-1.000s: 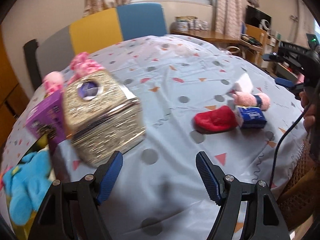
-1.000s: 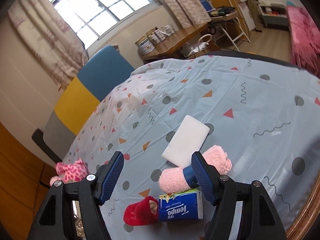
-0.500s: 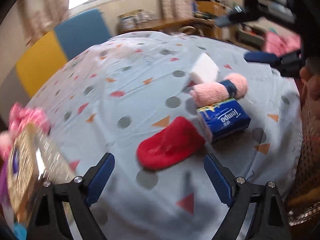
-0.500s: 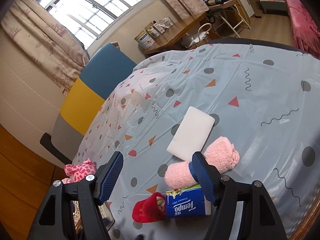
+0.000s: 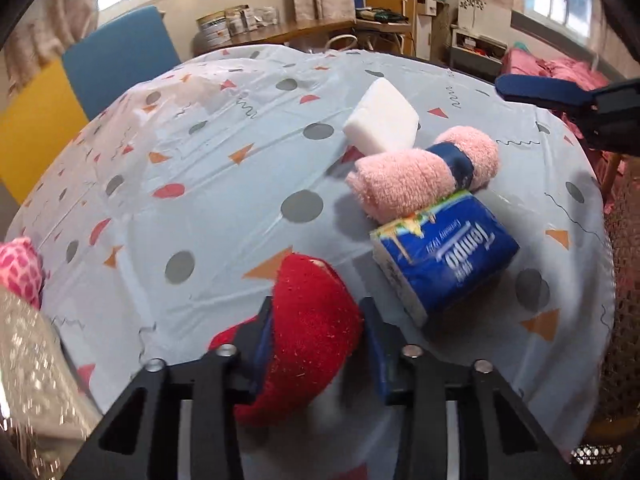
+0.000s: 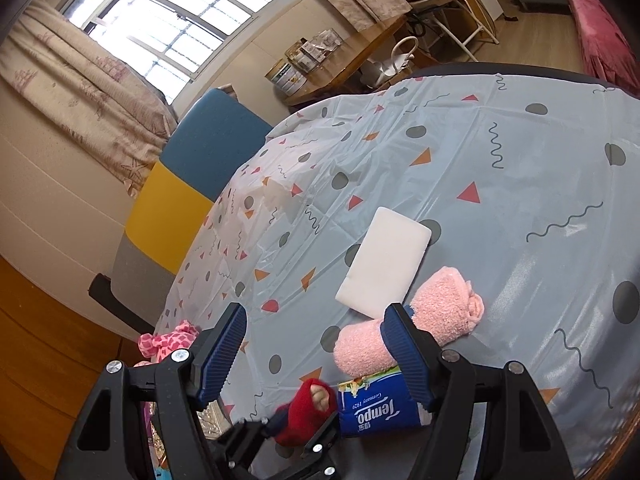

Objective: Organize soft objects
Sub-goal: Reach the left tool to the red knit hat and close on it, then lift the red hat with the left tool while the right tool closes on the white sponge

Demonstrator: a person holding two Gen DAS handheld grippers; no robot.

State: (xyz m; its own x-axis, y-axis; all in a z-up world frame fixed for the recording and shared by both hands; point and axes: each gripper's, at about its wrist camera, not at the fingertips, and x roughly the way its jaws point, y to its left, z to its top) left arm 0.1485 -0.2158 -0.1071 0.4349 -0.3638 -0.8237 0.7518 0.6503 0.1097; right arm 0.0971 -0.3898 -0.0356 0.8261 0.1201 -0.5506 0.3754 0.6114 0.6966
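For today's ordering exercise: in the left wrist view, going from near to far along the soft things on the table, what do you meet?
Red plush item between the left gripper jaws → blue Tempo tissue pack → rolled pink towel → white sponge block.

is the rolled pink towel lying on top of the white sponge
No, the rolled pink towel lies on the tablecloth beside the white sponge, its near end propped on the blue tissue pack.

A fuzzy red sock (image 5: 316,320) sits pinched in the left tool (image 5: 320,336). Beyond it to the right lie a blue tissue pack (image 5: 444,264), a rolled pink towel (image 5: 420,176) and a white sponge (image 5: 382,120).
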